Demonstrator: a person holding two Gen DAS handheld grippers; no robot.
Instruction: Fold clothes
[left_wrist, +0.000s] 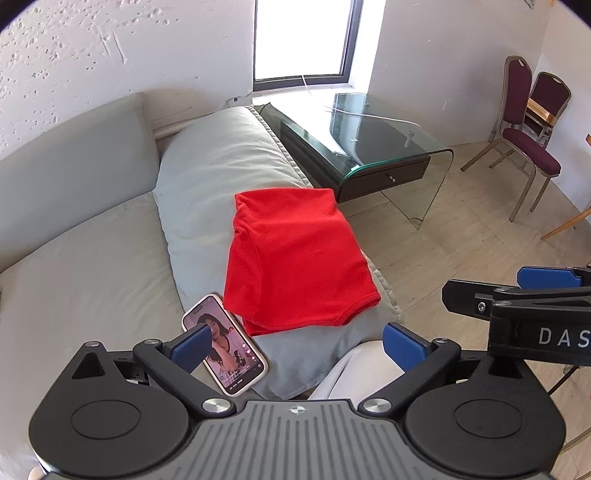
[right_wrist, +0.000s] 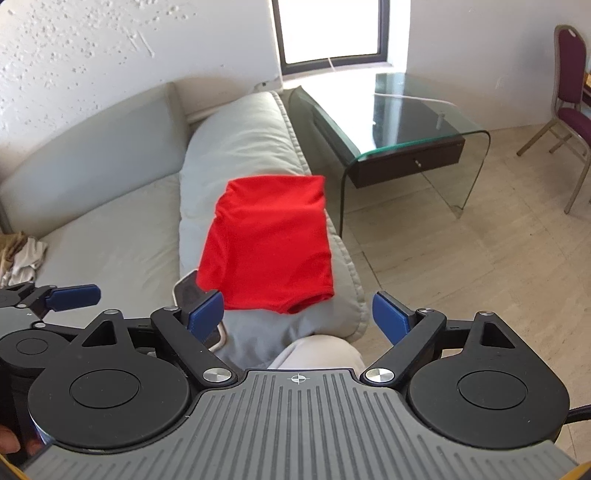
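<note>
Red garment (left_wrist: 295, 258) (folded) at cushion (left_wrist: 221, 155) edge

Plain red garment (left_wrist: 295, 258) on grey-green cushion (left_wrist: 214, 166) — blue gripper pads (left_wrist: 192, 347), maroon chairs (left_wrist: 532, 151)

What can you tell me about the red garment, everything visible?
The red garment is plain, bright red, soft knit-looking fabric, already folded into a rough rectangle with layered hems showing at its near end. It lies flat along a grey cushion on the sofa, with its near corner beside or touching a phone. Neither gripper touches it.
</note>
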